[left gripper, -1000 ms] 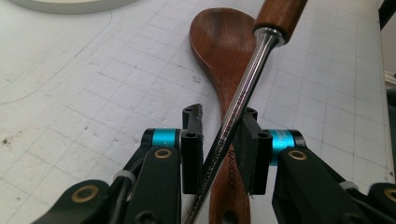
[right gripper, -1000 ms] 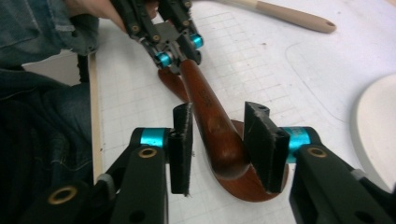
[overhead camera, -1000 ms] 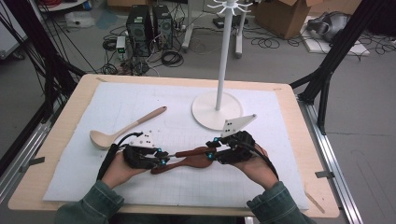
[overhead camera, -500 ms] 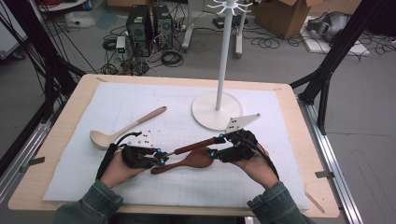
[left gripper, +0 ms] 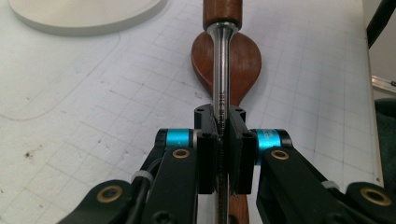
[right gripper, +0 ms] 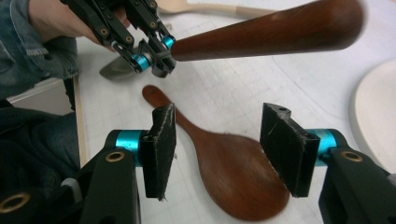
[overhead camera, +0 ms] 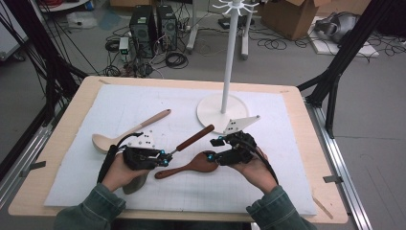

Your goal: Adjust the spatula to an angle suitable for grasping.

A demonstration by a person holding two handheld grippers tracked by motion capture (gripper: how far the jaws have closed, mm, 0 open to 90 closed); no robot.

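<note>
A: Largest first: what lies beyond the claws?

B: A table [overhead camera: 306,143] under a white mat [overhead camera: 119,110]; ahead of the right claw [overhead camera: 214,149], a white stand [overhead camera: 229,57] on a round base. Ahead and outward of the left claw [overhead camera: 165,158], a pale spoon [overhead camera: 127,132].

A: And the left claw's state?

B: Its jaws are closed tight on the steel shank of a utensil [left gripper: 222,70]. The dark wooden handle [overhead camera: 195,138] runs forward from the claw, tilted up off the mat; the blade end sits back beside the hand.

A: The right claw?

B: Jaws wide apart, gripping nothing. A dark spoon [right gripper: 233,172] lies flat directly under and between the pads [right gripper: 159,149], bowl at the claw, its long axis running away toward the left claw.

A: Which hand is nearer it?

B: The right, by my judgement; closing on the bowl seems the next move. The spoon looks smooth, reddish-brown and glossy.
</note>
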